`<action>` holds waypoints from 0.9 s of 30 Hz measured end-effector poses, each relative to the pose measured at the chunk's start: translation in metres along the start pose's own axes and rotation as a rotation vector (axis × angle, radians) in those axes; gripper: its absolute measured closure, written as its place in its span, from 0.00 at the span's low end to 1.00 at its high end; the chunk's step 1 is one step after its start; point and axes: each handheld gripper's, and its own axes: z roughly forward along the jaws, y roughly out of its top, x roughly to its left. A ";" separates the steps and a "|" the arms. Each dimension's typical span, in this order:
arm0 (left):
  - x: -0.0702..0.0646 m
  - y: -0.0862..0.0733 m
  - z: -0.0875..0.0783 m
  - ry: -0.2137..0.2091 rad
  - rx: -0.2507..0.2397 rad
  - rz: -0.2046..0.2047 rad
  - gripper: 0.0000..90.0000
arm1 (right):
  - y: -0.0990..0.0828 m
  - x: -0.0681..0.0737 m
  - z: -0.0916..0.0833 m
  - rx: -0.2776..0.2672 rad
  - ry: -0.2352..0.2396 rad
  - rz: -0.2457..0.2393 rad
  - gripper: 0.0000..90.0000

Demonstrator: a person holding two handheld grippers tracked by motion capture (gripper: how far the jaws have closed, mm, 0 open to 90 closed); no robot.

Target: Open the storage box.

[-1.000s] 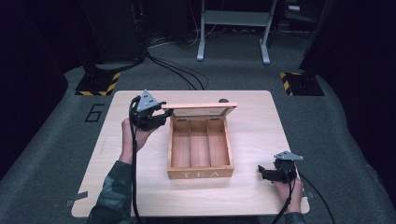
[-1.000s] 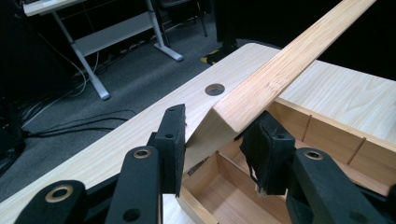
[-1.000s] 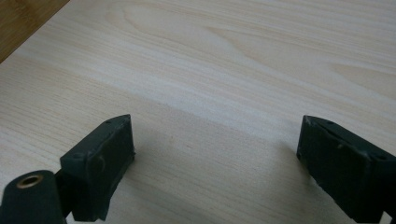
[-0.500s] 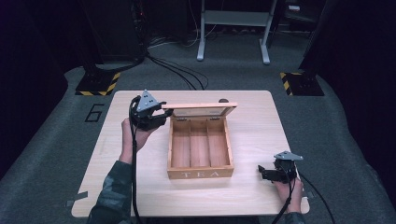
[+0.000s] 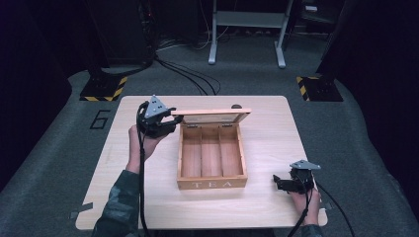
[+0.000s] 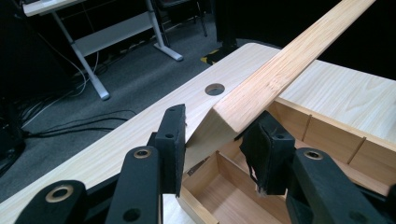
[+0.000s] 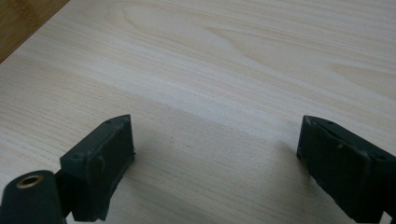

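Risk sits with my left gripper (image 6: 219, 140), clamped on the corner of the lid (image 5: 211, 112) standing above the tea box (image 5: 212, 157) mid-table: any slip and it slams.

No visible change, apparently, between frames

Pale wooden desk (image 5: 276, 123) with a round hole (image 5: 236, 106) near the far edge. Grey carpet (image 5: 375, 148) around it, black cables (image 5: 188, 74) trailing across, a white metal frame (image 5: 247, 29) behind, yellow-black striped plates (image 5: 104, 89) either side.
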 end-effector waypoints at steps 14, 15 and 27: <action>-0.003 -0.004 -0.003 -0.004 0.003 0.011 0.67 | 0.000 0.000 0.000 0.000 0.000 0.000 0.12; -0.005 -0.005 -0.003 0.002 -0.004 0.016 0.67 | 0.000 0.000 0.000 0.000 0.000 0.001 0.12; -0.021 -0.016 -0.008 0.030 0.005 0.066 0.66 | 0.000 0.000 0.000 -0.001 -0.001 0.001 0.12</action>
